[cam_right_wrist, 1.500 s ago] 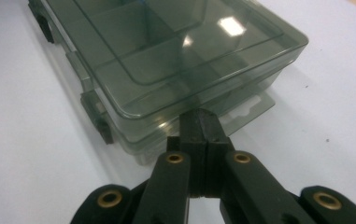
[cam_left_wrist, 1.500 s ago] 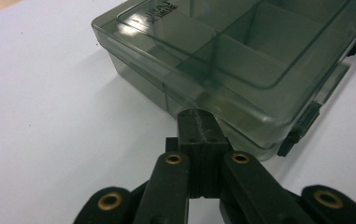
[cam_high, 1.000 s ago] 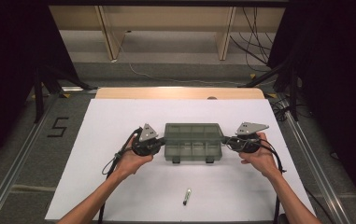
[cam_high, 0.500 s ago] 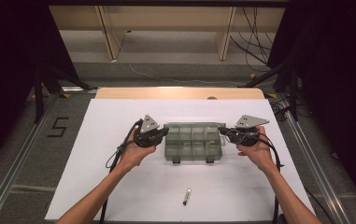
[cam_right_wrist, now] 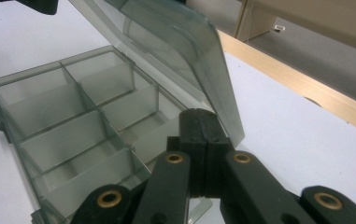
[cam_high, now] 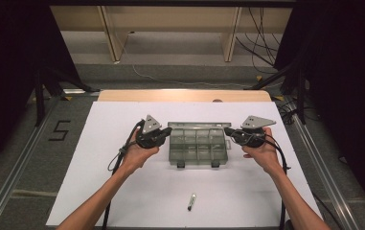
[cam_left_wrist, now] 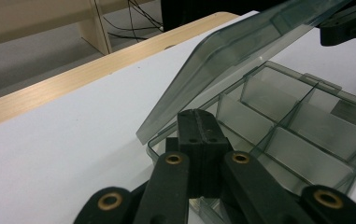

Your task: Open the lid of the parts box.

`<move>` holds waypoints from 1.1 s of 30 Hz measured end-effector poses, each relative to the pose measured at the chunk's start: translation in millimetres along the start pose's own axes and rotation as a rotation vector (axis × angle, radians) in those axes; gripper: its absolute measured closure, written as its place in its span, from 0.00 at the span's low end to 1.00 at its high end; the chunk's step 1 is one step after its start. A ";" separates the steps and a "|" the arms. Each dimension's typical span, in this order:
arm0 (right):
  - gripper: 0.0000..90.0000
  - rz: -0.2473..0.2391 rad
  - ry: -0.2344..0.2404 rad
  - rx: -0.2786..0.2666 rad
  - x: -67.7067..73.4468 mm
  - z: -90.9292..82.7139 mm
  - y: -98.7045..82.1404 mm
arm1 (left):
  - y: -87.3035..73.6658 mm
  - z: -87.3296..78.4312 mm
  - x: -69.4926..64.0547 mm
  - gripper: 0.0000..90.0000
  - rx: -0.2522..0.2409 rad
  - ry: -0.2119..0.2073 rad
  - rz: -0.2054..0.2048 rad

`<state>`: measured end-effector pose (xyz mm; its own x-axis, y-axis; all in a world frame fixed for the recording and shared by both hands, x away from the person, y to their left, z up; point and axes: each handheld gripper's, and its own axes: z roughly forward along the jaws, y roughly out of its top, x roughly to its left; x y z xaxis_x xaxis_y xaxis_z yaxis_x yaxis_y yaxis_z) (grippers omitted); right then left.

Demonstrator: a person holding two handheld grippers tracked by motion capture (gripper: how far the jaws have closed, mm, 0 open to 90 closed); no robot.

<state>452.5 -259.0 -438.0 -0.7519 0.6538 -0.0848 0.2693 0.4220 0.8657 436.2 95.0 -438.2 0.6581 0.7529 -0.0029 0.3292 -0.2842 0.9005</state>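
Both the left gripper (cam_high: 166,134) and right gripper (cam_high: 229,132), fingers pressed together, flank the compartment box (cam_high: 197,151) mid-desk, apparently propping its lid (cam_left_wrist: 241,56) half-raised.

The small pen-like thing (cam_high: 191,201) near the table's (cam_high: 98,143) front edge is too small to identify, and the organizer box's (cam_high: 197,146) compartment contents are unclear.

A white worktop (cam_high: 103,143) with a pale wooden far edge carries a smoky translucent plastic compartment box (cam_high: 197,149) at frame centre and a small pen-like stick (cam_high: 191,201) lower centre.
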 end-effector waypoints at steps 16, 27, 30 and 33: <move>0.64 0.069 -0.002 0.012 -14.7 -16.2 -6.3 | 4.3 -3.3 1.1 1.00 -0.011 0.008 -0.008; 0.46 0.071 -0.026 -0.007 -17.7 7.5 6.1 | 2.6 -3.7 2.9 0.99 0.013 0.006 -0.001; 0.64 0.025 -0.029 -0.020 -19.9 10.5 9.3 | 0.5 -3.6 2.9 0.97 0.033 0.008 -0.005; 0.72 0.024 -0.031 -0.026 -20.0 10.8 9.7 | -4.6 -0.8 -0.3 0.92 0.061 0.012 -0.049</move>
<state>476.6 -261.2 -433.2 -0.7262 0.6830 -0.0783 0.2714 0.3895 0.8801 434.0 96.6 -442.0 0.6324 0.7736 -0.0406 0.4017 -0.2826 0.8711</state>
